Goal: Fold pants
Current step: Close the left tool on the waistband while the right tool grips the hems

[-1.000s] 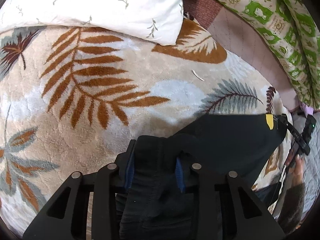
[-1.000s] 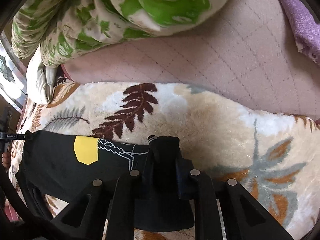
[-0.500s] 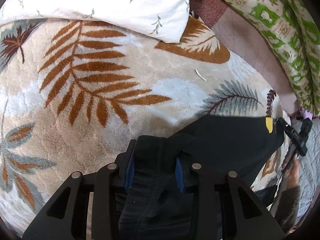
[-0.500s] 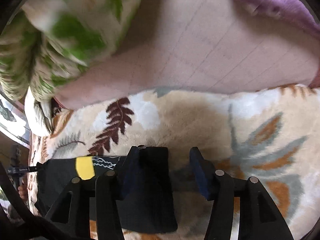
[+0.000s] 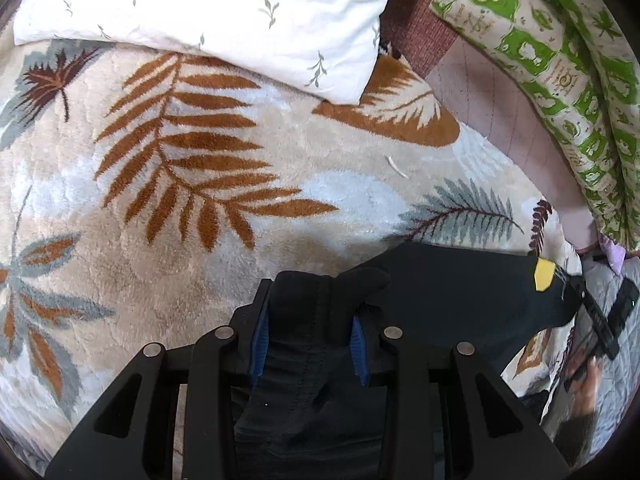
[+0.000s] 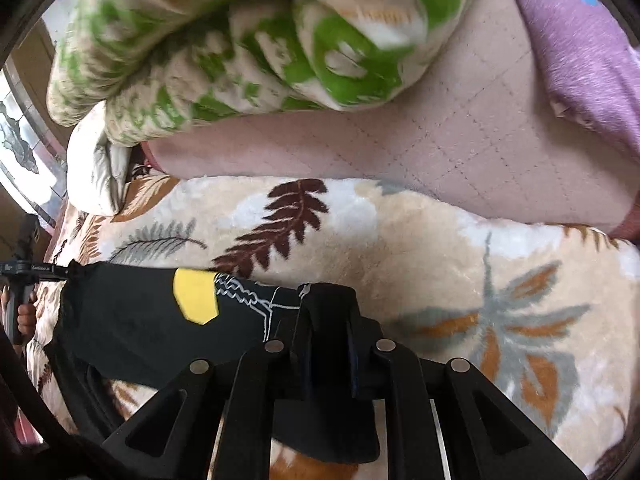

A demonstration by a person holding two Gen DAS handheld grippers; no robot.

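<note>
Fleece blanket with brown and grey leaf prints covers the working surface; a white pillow with small sprigs lies on its far edge, and a green-and-cream quilt is bunched on the right over a pink quilted sheet. Purple cloth shows at the upper right of my right wrist view. The black pants are held stretched between my two tools, just above the blanket. My left gripper has its jaws pinching a thick bunch of the dark fabric, with blue pads pressed against it on both sides. My right gripper has its jaws pressed together on the other end of the pants, a fold of black cloth sticking up between the fingers. A yellow patch with white line print beside it sits on the pants near the right gripper. From the right wrist view I see the left tool at the far left edge, clamped on the fabric's end. A small pale scrap lies on the blanket, well apart from the pants.
</note>
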